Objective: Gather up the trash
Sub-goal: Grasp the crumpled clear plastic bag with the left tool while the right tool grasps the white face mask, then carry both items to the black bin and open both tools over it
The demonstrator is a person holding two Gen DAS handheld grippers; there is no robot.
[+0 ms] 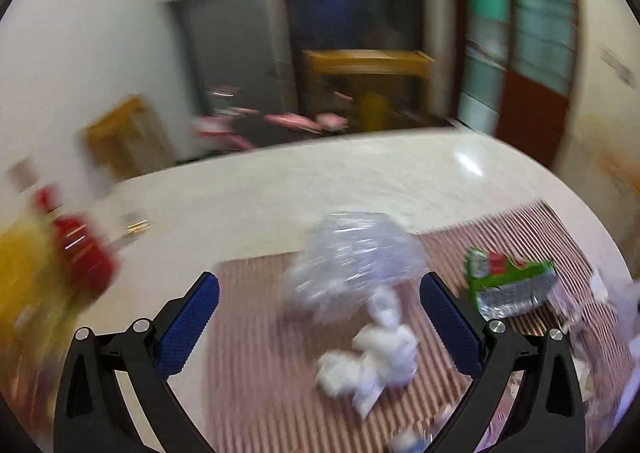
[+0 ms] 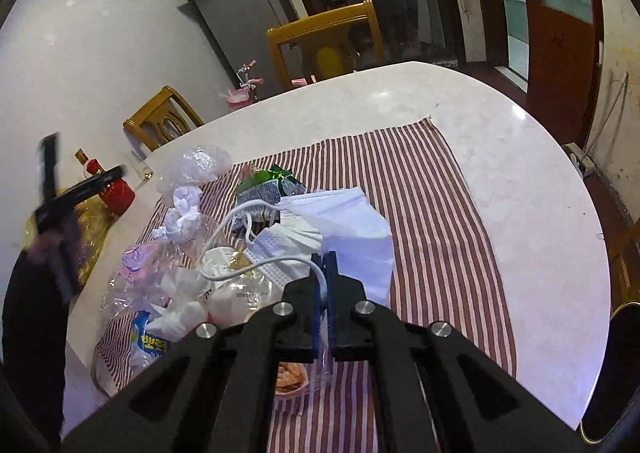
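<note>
Trash lies on a red-striped cloth (image 2: 420, 181) on a pale round table (image 2: 520, 189). My left gripper (image 1: 320, 293) is open above the cloth's left end, and the view is motion-blurred. Between its fingers lie a crumpled clear plastic bag (image 1: 352, 253) and a white paper wad (image 1: 376, 349). A green snack wrapper (image 1: 508, 281) lies to its right. My right gripper (image 2: 325, 257) is shut on a white cable (image 2: 256, 273) that loops over face masks (image 2: 344, 221), plastic wrap and cups. The left gripper also shows in the right wrist view (image 2: 80, 189), at the left.
A red bottle (image 2: 116, 189) and yellow packaging (image 1: 24, 273) stand at the table's left edge. A small glass (image 2: 140, 169) stands near them. Wooden chairs (image 2: 324, 41) stand behind the table. A snack packet (image 2: 290, 377) lies under my right gripper.
</note>
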